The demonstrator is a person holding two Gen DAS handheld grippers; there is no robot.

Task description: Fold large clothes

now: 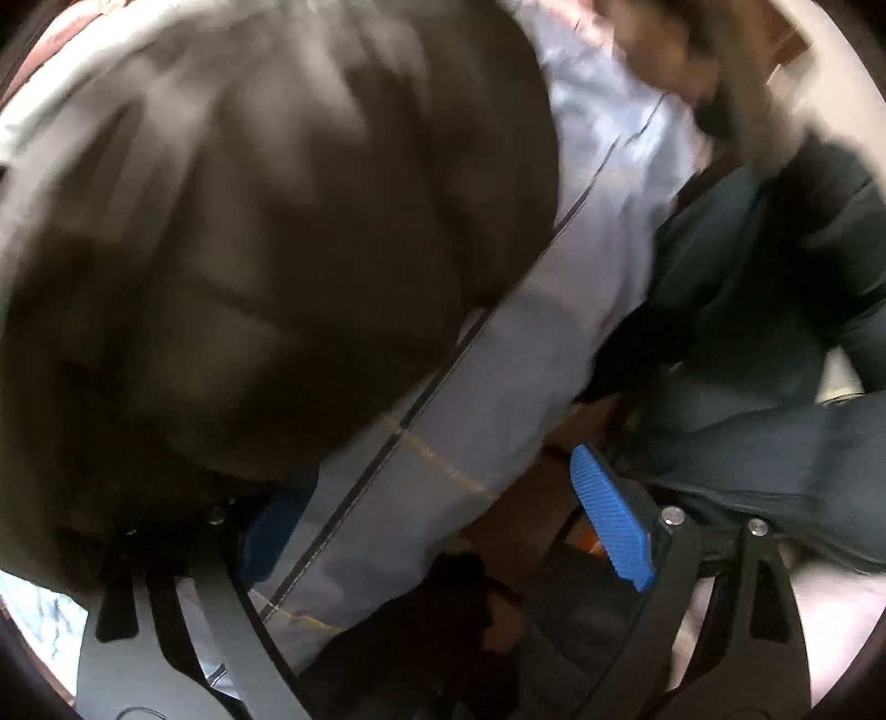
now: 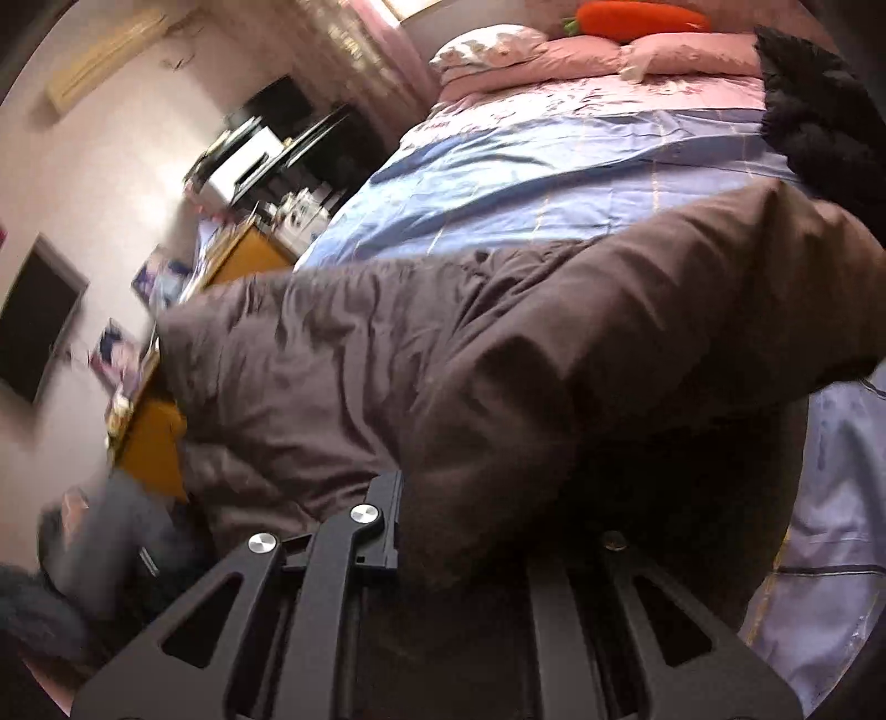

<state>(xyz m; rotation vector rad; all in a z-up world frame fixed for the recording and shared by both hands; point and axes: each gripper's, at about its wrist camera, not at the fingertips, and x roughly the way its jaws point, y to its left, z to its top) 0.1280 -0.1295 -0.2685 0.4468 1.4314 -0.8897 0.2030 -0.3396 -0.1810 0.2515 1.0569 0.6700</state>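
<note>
Fingers first: my left fingers [image 1: 448, 531] stand spread wide, one blue pad bare at lower right of the frame, the other half buried under the brown padded coat [image 1: 266, 232], so I cannot tell whether they pinch anything. My right fingers [image 2: 482, 531] are swallowed by the same coat, tips hidden, and their grip I cannot tell either. That coat [image 2: 498, 354] fills the middle of the right wrist view, bunched and lifted over the bed [image 2: 531, 183] with its blue sheet. Pink pillows [image 2: 587, 55] lie at the upper edge, an orange carrot plush [image 2: 637, 19] on top. A black garment [image 2: 808, 105] sits at upper right.
</note>
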